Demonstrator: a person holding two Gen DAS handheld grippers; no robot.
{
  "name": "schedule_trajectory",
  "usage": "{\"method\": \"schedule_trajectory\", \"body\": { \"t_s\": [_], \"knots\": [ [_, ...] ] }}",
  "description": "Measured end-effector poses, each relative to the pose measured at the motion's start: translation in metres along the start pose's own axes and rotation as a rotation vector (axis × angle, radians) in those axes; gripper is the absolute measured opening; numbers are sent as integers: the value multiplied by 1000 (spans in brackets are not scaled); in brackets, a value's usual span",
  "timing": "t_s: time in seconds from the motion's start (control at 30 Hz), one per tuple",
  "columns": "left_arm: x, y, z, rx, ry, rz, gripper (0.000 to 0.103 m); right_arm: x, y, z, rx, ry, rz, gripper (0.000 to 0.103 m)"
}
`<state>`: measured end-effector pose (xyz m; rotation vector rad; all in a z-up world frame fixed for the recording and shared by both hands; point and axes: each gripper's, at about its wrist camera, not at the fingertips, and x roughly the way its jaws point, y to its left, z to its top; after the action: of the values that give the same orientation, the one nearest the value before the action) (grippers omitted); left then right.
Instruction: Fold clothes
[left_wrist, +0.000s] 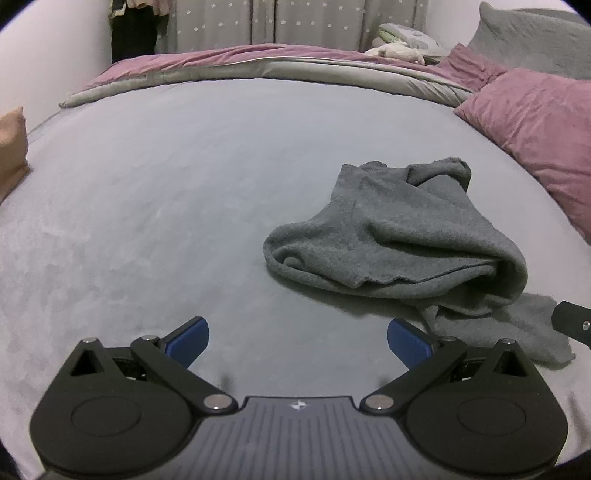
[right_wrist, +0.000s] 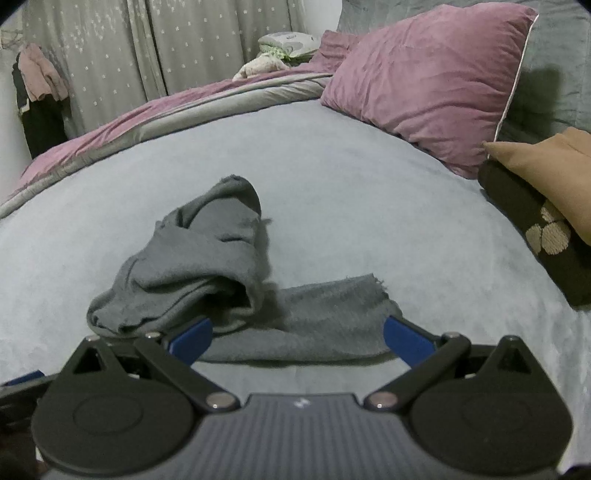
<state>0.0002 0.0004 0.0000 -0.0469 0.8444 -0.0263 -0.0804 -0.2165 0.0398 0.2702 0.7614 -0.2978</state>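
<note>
The grey garment (right_wrist: 207, 280) lies crumpled, its flat tail straight ahead between the spread right gripper's (right_wrist: 297, 343) fingers; the left gripper (left_wrist: 297, 341), also spread, sits farther off, garment ahead-right.

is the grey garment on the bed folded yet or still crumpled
Crumpled. The grey garment lies bunched in uneven rolls on the bed, one flat strip trailing sideways.

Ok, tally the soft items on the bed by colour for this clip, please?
Grey: 1, the crumpled grey garment
Pink: 2, the large pink pillow and a smaller pink pillow behind it
Tan: 1, the tan cushion
Dark brown: 1, the dark embroidered cushion
Total: 5
</note>
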Motion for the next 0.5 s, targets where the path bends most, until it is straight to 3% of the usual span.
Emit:
{"method": "schedule_trajectory", "body": {
  "t_s": [0.5],
  "knots": [
    [-2, 4, -1, 16, 17, -13, 103, 12, 12, -7, -33, 56, -9, 103]
  ]
}}
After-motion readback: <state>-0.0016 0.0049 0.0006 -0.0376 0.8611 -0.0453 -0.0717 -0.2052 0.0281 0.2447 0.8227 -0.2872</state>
